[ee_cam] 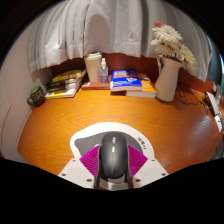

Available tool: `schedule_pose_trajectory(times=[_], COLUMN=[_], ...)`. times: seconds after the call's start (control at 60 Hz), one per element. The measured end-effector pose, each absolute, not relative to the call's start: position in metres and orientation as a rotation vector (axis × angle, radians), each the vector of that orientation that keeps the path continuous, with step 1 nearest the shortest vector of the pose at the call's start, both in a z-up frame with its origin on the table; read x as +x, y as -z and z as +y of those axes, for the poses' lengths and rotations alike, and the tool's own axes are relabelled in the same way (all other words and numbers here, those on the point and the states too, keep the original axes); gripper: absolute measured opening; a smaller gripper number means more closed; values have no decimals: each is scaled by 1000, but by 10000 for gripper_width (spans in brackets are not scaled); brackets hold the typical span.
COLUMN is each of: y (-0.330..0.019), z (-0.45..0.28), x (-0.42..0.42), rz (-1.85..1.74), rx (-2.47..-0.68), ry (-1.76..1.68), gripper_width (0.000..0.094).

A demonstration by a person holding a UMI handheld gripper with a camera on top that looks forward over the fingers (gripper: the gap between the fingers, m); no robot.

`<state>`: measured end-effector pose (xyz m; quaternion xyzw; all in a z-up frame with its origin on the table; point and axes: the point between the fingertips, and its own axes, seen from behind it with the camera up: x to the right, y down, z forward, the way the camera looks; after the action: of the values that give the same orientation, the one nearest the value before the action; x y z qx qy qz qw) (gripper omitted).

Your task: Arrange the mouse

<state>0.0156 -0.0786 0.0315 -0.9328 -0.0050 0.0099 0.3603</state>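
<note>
Claw point(113, 166) pads press grey mouse point(114, 155), no legible txt

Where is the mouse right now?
In the gripper view, the grey mouse sits between the gripper fingers, their pink pads against its sides, over the wooden table.

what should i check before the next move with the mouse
1. Mouse between the tongs: ok, grey mouse sits centred between the pink pads.
2. Firm grip on both sides: cannot tell, contact at the pads is not clearly visible.
3. Open table ahead for placing: ok, bare wood just beyond the tongs.
4. Vase of flowers out of the path: ok, it stands far back beside the blue books.
5. Bottle upright and away: ok, at the back near the curtain.
</note>
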Motion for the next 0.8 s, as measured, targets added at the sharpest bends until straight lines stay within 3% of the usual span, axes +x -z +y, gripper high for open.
schedule_pose_trajectory(times=[0.167, 0.5, 0.683, 0.75, 0.8], y=[15, 14, 2, -23, -46], z=[-69, -65, -65, -65, -66], x=[7, 7, 2, -1, -2], rz=[-32, 0, -36, -47, -39], rx=[-2461, -2450, -2456, -2411, -2369], ry=[-48, -39, -14, -6, -1], gripper_width=[382, 501, 654, 881, 853])
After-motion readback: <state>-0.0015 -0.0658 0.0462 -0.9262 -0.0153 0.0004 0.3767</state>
